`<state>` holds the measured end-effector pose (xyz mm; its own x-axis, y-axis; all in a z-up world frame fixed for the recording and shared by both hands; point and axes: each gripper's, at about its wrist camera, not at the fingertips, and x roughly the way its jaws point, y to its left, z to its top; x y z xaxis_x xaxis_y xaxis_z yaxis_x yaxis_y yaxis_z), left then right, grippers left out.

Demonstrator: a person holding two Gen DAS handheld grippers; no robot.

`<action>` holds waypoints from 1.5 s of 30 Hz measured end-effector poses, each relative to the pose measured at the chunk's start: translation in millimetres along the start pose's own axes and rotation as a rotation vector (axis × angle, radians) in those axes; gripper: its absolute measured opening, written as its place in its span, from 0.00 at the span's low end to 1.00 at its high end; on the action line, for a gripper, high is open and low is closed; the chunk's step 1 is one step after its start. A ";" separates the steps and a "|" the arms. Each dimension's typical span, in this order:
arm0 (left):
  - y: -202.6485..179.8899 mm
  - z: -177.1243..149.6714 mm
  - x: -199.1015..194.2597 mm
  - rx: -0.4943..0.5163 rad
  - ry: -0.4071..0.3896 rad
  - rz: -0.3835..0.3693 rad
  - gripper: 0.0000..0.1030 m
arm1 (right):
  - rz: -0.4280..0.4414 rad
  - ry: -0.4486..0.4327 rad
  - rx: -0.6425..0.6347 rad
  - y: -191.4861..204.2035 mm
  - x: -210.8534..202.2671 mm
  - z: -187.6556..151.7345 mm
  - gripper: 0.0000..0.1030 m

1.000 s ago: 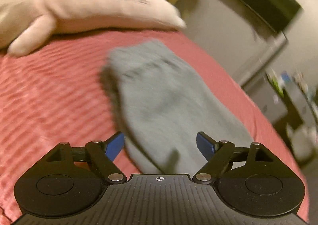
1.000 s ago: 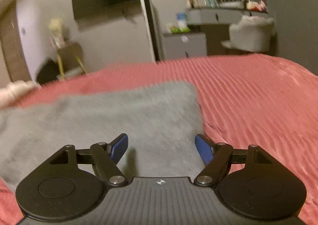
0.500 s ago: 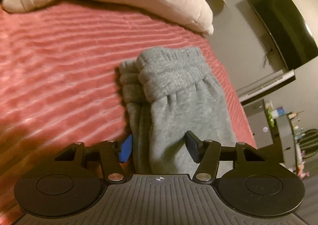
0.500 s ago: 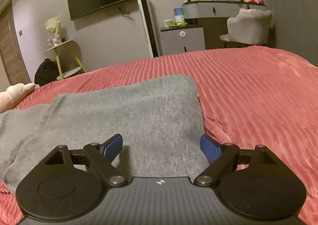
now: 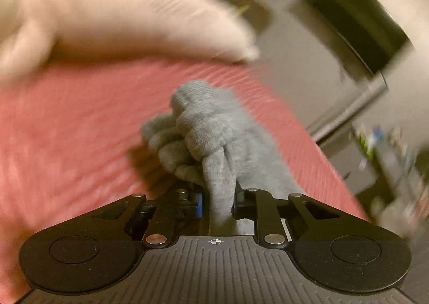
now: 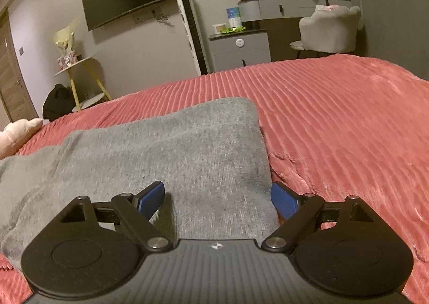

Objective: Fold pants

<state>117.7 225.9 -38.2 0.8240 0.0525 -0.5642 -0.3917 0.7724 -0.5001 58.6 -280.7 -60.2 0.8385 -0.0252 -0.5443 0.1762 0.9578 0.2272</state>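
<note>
Pants: grey sweatpants [image 6: 166, 159] lying on the red ribbed bedspread [image 6: 335, 116], partly folded; one end bunched and lifted.
Left tool [image 5: 217, 200]: closed tight on a gathered pinch of the grey cloth, which stands up between the blue pads; view blurred.
Right tool [image 6: 217, 198]: wide open, holding nothing, low over the flat end near the cloth's right edge.
Pillow [image 5: 120, 14]: pale, beyond the pants.
Step (judged): carrying the gripped end across for a fold.
Technique: lift the pinch clear, travel straight toward the flat end, square the edges before release; right tool could pin the flat layer.
</note>
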 end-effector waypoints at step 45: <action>-70.6 -126.0 -31.6 0.093 0.203 0.059 0.88 | 0.514 0.147 0.545 -3.1 -12.6 -0.5 0.95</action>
<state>67.7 90.0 -67.9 0.6977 -0.0218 -0.7160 -0.3897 0.8271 -0.4050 47.3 -283.2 -54.4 0.8132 0.4604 -0.3560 0.0440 0.5613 0.8265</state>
